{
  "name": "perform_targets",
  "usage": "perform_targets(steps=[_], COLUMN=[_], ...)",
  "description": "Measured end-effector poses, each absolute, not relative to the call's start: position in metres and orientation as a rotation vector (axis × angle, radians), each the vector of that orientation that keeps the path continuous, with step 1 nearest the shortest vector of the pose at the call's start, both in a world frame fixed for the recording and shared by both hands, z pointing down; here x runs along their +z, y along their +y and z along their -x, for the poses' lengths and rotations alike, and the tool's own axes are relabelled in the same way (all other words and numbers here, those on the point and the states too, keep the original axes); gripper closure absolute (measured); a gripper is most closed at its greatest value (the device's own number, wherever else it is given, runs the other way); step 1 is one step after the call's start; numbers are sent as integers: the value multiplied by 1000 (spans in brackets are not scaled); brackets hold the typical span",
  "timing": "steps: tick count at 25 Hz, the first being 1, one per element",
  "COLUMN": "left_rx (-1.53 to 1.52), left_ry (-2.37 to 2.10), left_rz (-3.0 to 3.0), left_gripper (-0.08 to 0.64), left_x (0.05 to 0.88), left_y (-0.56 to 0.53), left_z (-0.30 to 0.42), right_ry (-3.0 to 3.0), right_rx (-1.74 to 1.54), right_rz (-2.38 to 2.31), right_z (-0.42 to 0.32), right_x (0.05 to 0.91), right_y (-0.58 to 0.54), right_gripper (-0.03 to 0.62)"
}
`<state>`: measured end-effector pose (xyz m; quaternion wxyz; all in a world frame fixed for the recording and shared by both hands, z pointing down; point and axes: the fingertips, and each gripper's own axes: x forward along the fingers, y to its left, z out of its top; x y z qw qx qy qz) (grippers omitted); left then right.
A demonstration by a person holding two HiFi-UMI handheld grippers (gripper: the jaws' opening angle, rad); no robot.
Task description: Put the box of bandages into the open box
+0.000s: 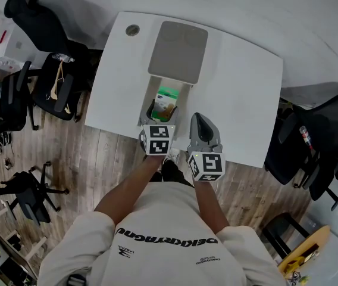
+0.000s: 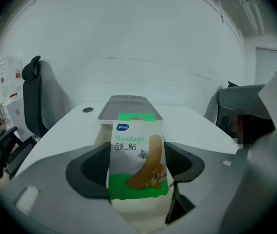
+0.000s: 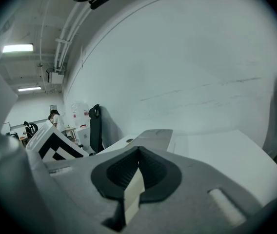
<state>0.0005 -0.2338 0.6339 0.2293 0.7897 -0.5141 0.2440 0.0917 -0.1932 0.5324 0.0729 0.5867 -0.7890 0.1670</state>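
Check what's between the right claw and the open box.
Nothing: in the head view only a narrow strip of bare white table separates the right claw from the open box wall.

Bright even light; fisheye edges vignetted; near foreground blurred.

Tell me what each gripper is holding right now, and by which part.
The left gripper clamps the bandage box by its two side edges, on the lower half, with the box upright. The right gripper is shut and holds nothing.
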Motion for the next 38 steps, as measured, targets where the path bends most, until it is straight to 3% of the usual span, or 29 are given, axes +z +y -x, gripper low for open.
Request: perform_targets(steps=[38], left_rx=[878], left_ry=[-1318], left_rz=[-1988], left_gripper=[199], left_x=[696], left_y=[-243], left_z=[1], right_ry=[-2351], right_rx=[549], right_rz=[-1766], right_z=[-95], right_x=[543], right_y=[-193], right_gripper=[594])
